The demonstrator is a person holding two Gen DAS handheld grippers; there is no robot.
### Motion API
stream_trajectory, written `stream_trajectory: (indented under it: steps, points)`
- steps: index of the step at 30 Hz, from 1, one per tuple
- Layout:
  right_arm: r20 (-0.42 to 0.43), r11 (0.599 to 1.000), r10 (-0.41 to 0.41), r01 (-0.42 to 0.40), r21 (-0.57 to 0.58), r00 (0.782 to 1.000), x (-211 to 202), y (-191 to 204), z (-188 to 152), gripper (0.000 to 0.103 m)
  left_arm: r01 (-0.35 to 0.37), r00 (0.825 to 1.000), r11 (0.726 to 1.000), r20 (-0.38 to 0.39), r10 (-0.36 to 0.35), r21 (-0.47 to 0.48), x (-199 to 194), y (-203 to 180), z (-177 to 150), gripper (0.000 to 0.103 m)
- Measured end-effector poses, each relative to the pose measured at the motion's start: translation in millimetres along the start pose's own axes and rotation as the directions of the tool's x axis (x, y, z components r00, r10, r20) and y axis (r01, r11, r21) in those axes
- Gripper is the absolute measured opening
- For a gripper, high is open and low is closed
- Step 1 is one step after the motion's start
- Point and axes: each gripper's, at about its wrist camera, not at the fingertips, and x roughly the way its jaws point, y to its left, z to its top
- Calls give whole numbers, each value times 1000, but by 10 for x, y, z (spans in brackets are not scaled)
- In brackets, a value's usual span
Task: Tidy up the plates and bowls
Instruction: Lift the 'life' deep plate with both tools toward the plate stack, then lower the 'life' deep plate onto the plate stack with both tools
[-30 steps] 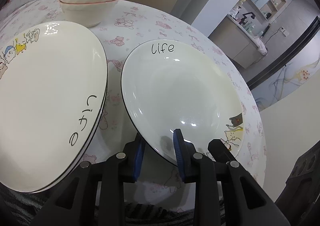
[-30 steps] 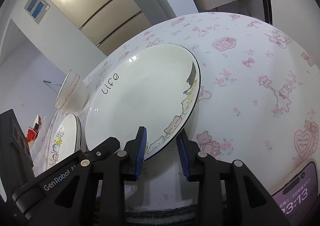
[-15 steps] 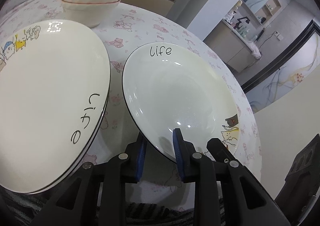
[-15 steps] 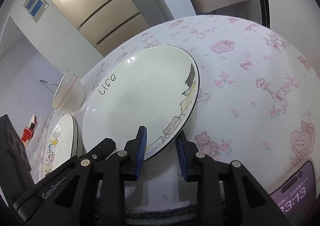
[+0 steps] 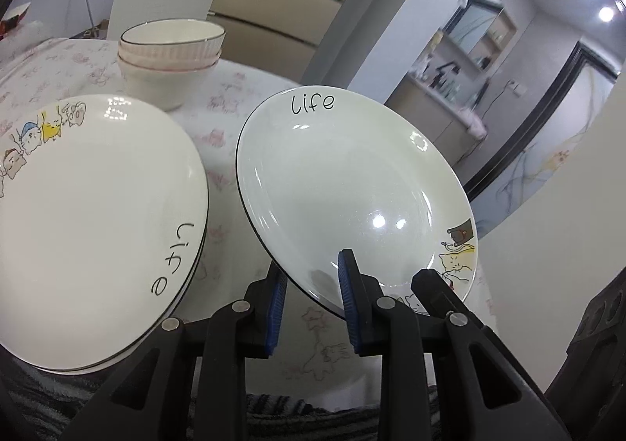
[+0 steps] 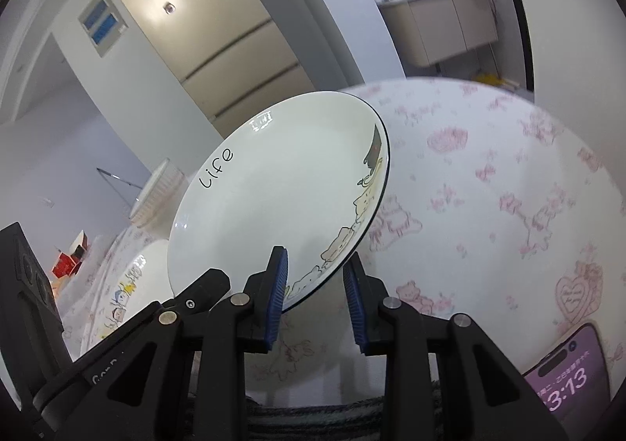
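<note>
Moved: plate [image 5: 344, 183] now lifted, tilted off tablecloth [image 6: 489, 183]
Tongs: left gripper [image 5: 311, 292] and right gripper [image 6: 315, 292] both pinch its rim
Done: bowls [image 5: 172, 54] nested at 11 o'clock; plate stack [image 5: 90, 214] at 9 o'clock
Left: add this plate

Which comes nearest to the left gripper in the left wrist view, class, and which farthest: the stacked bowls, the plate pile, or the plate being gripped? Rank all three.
1. The gripped plate, its near rim clamped in the left gripper, just right of centre.
2. The plate pile, lying on the table at the left.
3. The stacked bowls, far back on the left.
</note>
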Motion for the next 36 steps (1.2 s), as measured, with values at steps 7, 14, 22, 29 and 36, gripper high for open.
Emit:
stream_trajectory:
  steps: [7,14,22,29,36]
  points:
    - [68,996,37,-31,-80,997,-161,209,33,28,-4,997,999,75,2,36,-269,1,88,28]
    - [108,990,75,-61,-128,991,-351,549,120,28,12,983,999,184,-21,50,-711,70,213,28]
    - [102,976,167,-149,-159,981,-437,1078,25,28,-14,969,999,245,3,43,-1218,468,411,28]
    - [82,962,203,-183,-203,976,-410,1579,-265,28,-41,970,999,241,43,-14,-1497,1007,446,29]
    - [24,958,203,-194,-209,979,-301,1745,-542,28,-81,971,996,223,85,-24,-1560,1285,327,29]
